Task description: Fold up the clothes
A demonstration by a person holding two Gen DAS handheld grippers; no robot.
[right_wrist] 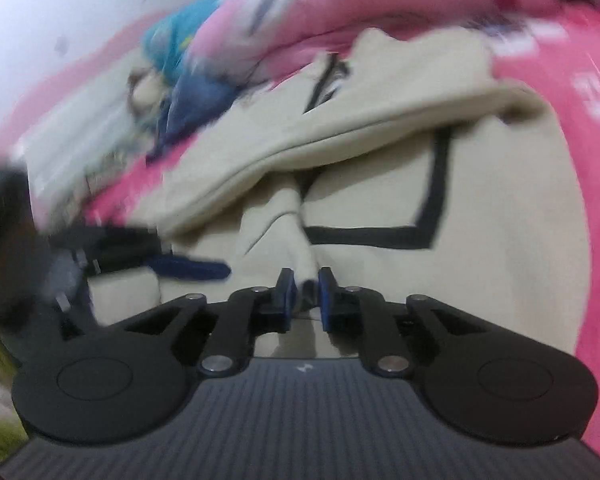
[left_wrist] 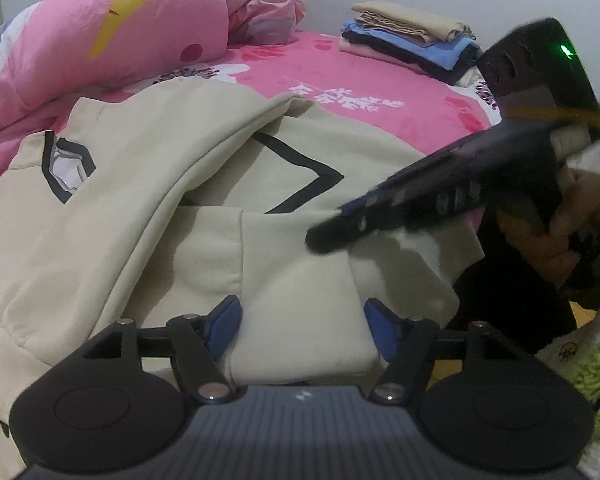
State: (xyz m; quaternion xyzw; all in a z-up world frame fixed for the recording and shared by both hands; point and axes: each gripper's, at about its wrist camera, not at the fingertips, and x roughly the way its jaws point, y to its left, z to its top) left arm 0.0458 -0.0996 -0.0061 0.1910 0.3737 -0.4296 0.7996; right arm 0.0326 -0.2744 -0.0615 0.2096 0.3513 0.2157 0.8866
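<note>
A cream hoodie point(left_wrist: 140, 208) with black line trim lies spread on a pink bed, one side folded over its front. My left gripper point(left_wrist: 304, 324) is open at the near hem, its blue pads point(left_wrist: 226, 322) standing either side of a wide flap of cloth. My right gripper point(left_wrist: 328, 238), blurred, comes in from the right and touches the hoodie near its middle. In the right wrist view the right gripper point(right_wrist: 306, 294) is pinched on a raised ridge of the cream hoodie point(right_wrist: 500, 200). A blue finger of the left gripper point(right_wrist: 192, 270) shows at the left.
A stack of folded clothes point(left_wrist: 412, 44) sits at the far right of the pink floral sheet point(left_wrist: 380, 80). A bunched pink quilt point(left_wrist: 120, 40) fills the far left. A hand point(left_wrist: 572, 240) holds the right gripper. Blue garments point(right_wrist: 188, 92) lie heaped beyond the hoodie.
</note>
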